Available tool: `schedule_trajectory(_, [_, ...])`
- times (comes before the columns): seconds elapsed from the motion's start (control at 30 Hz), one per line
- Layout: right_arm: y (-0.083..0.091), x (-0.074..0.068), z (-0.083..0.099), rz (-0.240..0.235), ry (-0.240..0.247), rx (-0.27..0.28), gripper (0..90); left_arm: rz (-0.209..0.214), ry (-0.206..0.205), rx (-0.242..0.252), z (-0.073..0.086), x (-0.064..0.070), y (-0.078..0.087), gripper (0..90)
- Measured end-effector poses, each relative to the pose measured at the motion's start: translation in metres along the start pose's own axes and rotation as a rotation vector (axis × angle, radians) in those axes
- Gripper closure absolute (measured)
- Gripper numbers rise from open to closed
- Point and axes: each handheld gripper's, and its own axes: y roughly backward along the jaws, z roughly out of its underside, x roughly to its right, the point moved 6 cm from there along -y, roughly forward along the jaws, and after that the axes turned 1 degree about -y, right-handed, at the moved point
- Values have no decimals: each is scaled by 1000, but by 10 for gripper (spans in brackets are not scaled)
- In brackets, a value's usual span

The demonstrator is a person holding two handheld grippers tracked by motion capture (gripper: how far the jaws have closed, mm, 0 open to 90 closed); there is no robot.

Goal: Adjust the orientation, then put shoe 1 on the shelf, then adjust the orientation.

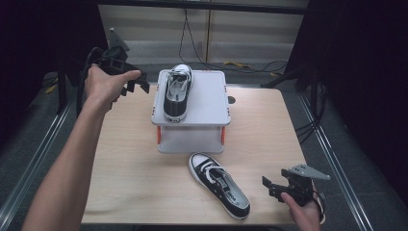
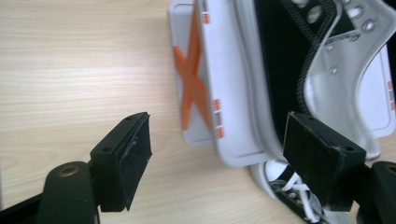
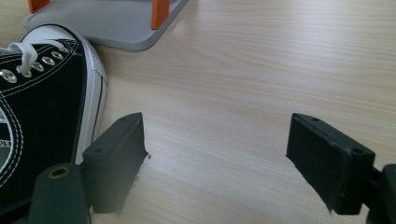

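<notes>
A light wooden bench (image 1: 125,159) carries everything, with dark floor and black curtains around it. At its far middle stands a grey two-level rack (image 1: 207,103) with orange posts between its shelves; in the left gripper view its side shows an orange cross brace. On the rack's top shelf, along its left half, lies a black sneaker with a white toe cap (image 1: 175,91), toe pointing away from the person. A second black sneaker (image 1: 219,185) lies on the bare bench just in front of the rack, angled with its toe toward the rack and its heel toward the near right edge; white laces show on it. The person's left arm reaches far forward along the bench's left side, and the left tongs (image 1: 136,85) hang just left of the rack's top shelf, released, the jaws spread wide with nothing between them; in their own view the left tongs (image 2: 217,154) frame the rack's edge and the shoe on it. The right tongs (image 1: 269,186) sit low at the near right corner, beside the second sneaker but apart from it, likewise released; in their own view the right tongs (image 3: 215,158) are over bare wood, the sneaker's toe at the left.
</notes>
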Motion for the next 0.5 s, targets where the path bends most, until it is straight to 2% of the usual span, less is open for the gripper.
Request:
schedule_trajectory(0.2, [1,-5,-4,-10,7,6,203,-23,-56,10,25,-20,3,225])
schedule_trajectory(0.23, [1,-6,-5,-12,8,3,206,-21,-78,15,31,-23,2,220])
schedule_trajectory(0.3, [0,-9,-7,-25,15,-5,205,-14,-89,9,41,-28,-2,209])
schedule_trajectory(0.43, [1,-16,-15,-40,35,-10,205,-32,-120,20,66,-42,-13,186])
schedule_trajectory(0.5, [0,-19,-17,-47,41,-19,205,-21,-130,16,78,-47,-20,184])
